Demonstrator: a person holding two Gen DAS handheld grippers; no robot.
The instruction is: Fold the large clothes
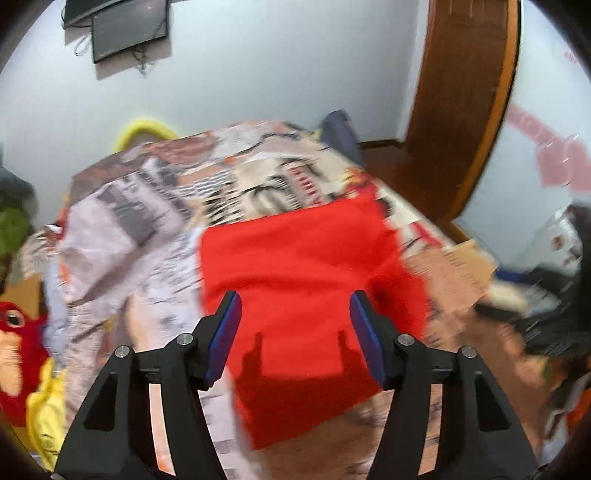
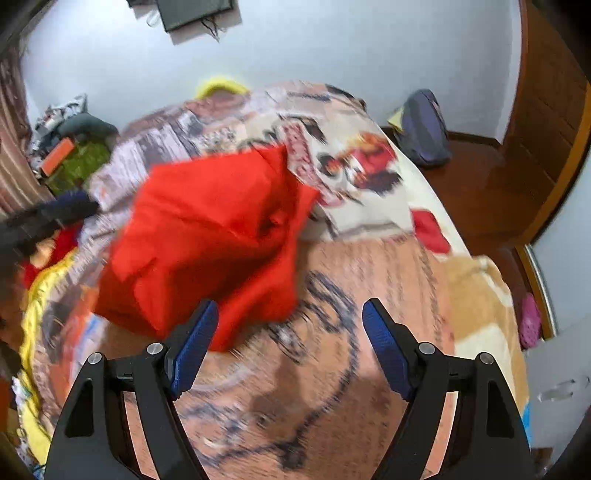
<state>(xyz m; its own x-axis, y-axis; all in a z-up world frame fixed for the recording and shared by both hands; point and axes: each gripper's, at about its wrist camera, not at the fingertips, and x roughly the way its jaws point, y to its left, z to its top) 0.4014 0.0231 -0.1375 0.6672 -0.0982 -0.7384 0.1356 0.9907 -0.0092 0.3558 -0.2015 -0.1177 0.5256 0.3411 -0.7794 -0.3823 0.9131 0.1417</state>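
Observation:
A red garment [image 1: 306,280] lies folded in a rough rectangle on the patterned bedspread [image 1: 155,206]. My left gripper [image 1: 295,306] is open and empty, held just above the garment's near part; its shadow falls on the cloth. In the right wrist view the red garment [image 2: 210,236] lies ahead and to the left, with creased layers. My right gripper [image 2: 290,314] is open and empty, above the bedspread [image 2: 332,369] beside the garment's near right edge. The other gripper [image 2: 48,218] shows blurred at the far left.
A red and yellow plush toy [image 1: 18,354] lies at the bed's left edge. A dark blue bag [image 2: 424,129] sits on the wooden floor by the wall. A wooden door [image 1: 465,92] stands to the right. A dark screen [image 1: 129,29] hangs on the wall.

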